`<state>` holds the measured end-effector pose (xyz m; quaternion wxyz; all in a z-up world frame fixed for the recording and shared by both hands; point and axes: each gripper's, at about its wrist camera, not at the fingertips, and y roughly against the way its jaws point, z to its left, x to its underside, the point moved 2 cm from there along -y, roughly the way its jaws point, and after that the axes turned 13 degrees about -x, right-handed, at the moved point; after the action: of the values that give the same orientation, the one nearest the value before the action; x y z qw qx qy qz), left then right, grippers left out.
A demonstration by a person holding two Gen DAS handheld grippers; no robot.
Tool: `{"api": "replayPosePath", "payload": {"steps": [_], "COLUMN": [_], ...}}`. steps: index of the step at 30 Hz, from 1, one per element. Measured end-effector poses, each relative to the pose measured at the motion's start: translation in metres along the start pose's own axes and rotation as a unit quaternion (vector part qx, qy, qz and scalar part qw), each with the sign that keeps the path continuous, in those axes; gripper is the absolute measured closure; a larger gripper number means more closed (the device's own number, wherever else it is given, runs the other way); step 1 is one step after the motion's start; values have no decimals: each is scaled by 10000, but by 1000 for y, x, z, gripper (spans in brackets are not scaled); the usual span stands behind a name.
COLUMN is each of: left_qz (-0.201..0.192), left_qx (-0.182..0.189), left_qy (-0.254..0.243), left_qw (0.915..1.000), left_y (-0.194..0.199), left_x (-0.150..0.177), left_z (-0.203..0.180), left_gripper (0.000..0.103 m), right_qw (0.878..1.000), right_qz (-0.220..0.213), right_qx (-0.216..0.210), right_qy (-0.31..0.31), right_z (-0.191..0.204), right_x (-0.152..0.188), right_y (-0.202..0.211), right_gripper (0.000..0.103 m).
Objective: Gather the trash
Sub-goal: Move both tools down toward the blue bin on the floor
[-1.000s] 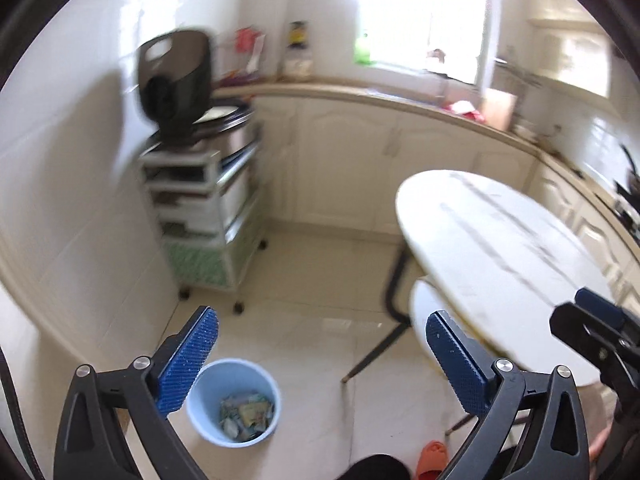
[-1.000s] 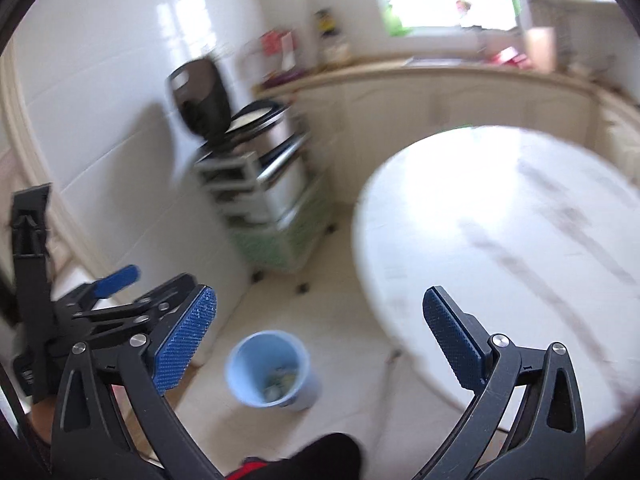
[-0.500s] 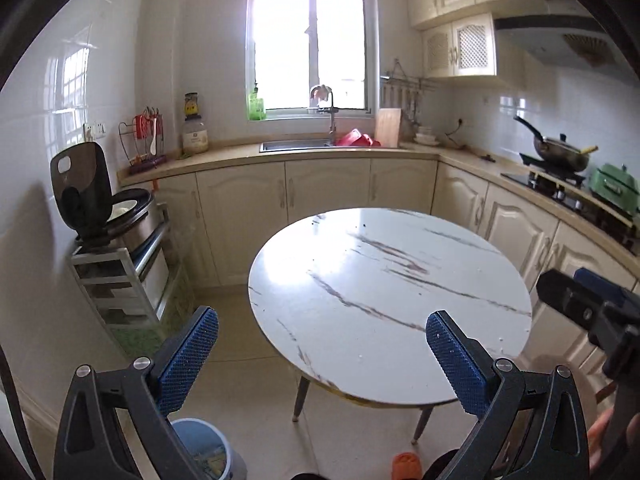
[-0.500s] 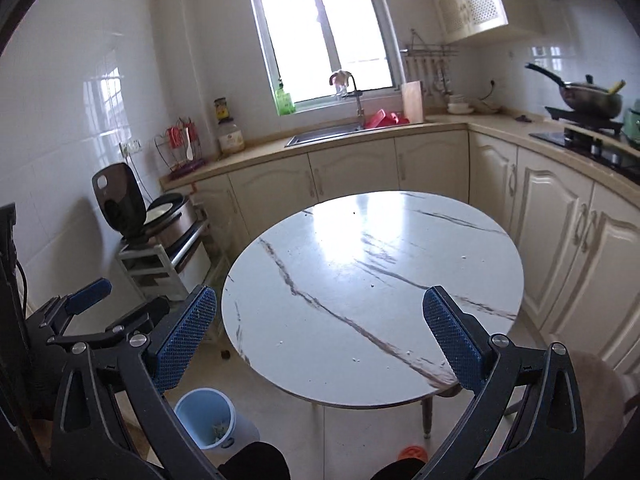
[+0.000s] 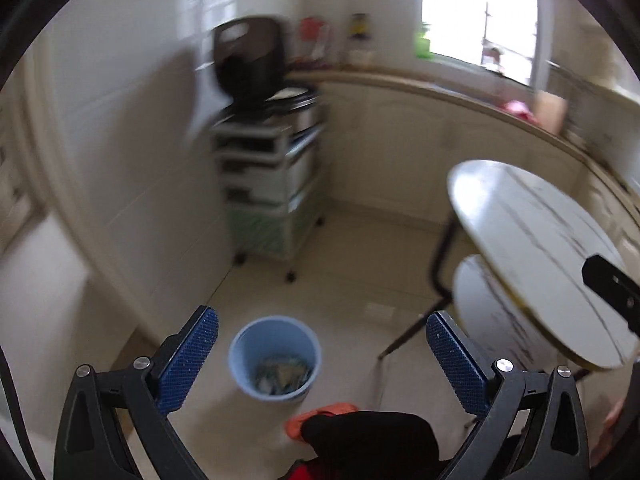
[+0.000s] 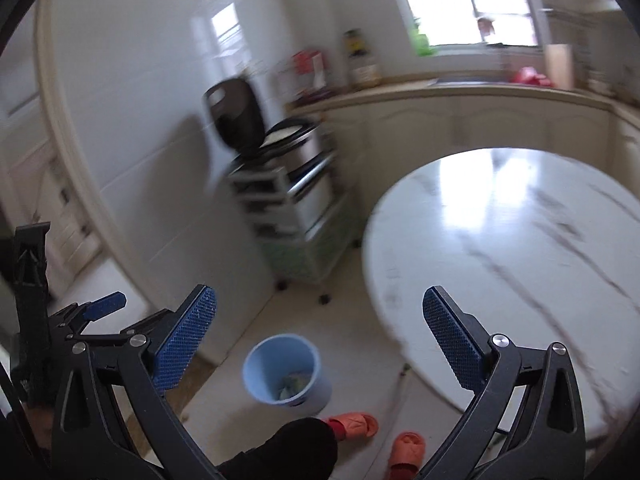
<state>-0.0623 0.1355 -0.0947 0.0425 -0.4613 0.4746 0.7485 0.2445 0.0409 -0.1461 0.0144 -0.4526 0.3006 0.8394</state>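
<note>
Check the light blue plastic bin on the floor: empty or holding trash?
Holding trash. The light blue plastic bin stands upright, and both wrist views show crumpled scraps covering its bottom, well below the rim. Blur hides what they are.

bin [image 5: 275,354] on floor, trash inside | cart [image 5: 269,184] behind bin | table [image 5: 536,256] right of bin

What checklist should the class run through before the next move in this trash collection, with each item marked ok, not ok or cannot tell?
1. Left tool open and carrying nothing: ok.
2. Right tool open and carrying nothing: ok.
3. Blue bin upright on the floor, mouth clear: ok.
4. Bin has room left, trash only at the bottom: ok.
5. Round table free of trash: ok on the part in view.
6. Loose trash left on the floor: cannot tell, picture blurred.
</note>
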Motion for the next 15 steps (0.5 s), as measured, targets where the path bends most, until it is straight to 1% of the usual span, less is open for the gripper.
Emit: {"api": "replayPosePath", "payload": {"steps": [2,4,5,7,8,10,12,13,14,15], "left_qz": [305,499,613,776,844,961,1077,1155,1225,1324], "left_qx": [-163,-417,-502,-568,-560,-516,-342,-209,-139,-78], "left_qy": [263,521,614,738,754,893,1016,1087,1106,1143], "left_qw": [9991,9965,9950,9926,9920,9900,9884,9871,9862,9845], "left_y": [-12,-24,-31,-46,-53,-76,-105,-122,-145,-161], "left_x": [9,16,19,24,22,19,14,16,6,9], "left_z": [28,56,67,83,83,95,107,114,122,130], "left_gripper": [1,1,1,1,1,1,1,1,1,1], "right_qw": [9987,9962,9947,9908,9889,9856,9820,9806,9787,9764], "right_qz": [365,648,819,1181,1330,1544,1783,1873,1987,2114], "right_qx": [-282,-498,-532,-562,-608,-671,-588,-524,-442,-340], "right_qy": [200,302,330,343,269,185,219,250,280,292], "right_z": [14,21,24,25,25,27,31,31,31,30], "right_x": [4,10,15,24,29,36,43,47,53,57], "right_y": [-46,-85,-110,-146,-164,-198,-233,-249,-267,-284], "right_gripper": [0,0,0,0,0,0,0,0,0,0]}}
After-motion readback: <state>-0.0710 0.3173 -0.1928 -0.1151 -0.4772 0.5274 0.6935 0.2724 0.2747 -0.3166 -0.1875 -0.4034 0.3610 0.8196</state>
